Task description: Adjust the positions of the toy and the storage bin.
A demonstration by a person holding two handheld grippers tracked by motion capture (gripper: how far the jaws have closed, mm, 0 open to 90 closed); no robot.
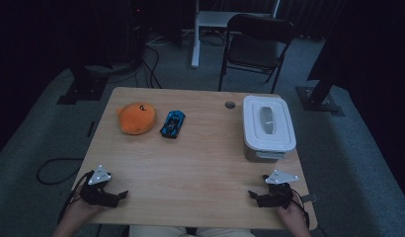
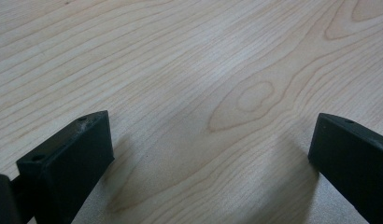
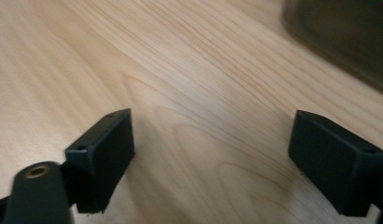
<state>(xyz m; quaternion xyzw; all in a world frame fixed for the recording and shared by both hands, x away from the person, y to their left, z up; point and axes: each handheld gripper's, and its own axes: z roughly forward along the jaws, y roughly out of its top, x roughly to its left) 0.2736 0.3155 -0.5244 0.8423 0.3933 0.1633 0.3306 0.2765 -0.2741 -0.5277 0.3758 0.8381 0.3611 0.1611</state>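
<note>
I see my left gripper (image 1: 122, 194) low at the near left corner of the wooden table (image 1: 200, 153). Its jaws stand wide apart. In the left gripper view there is just bare wood between them, so it holds nothing.

My right gripper (image 1: 252, 194) sits at the near right corner, also low over the table. Its jaws are wide apart too, and in the right gripper view only wood grain lies between them. It has hold of nothing.

The box (image 1: 267, 127) is the thing closest to my right gripper. It is a white plastic box with a grey bottom part, and it stands on the right side of the table, a bit beyond that gripper. Its white lid (image 1: 268, 120) is on and shut flat. Because the lid is on, I cannot tell what is inside. A dark blurry corner of the box (image 3: 341, 32) shows at the top right of the right gripper view.

Far over on the left side lies an orange plush toy (image 1: 136, 118). Just beside it, on its right, is a little blue toy car (image 1: 173, 123). Both are on the table top, well apart from the box and from my grippers.
</note>
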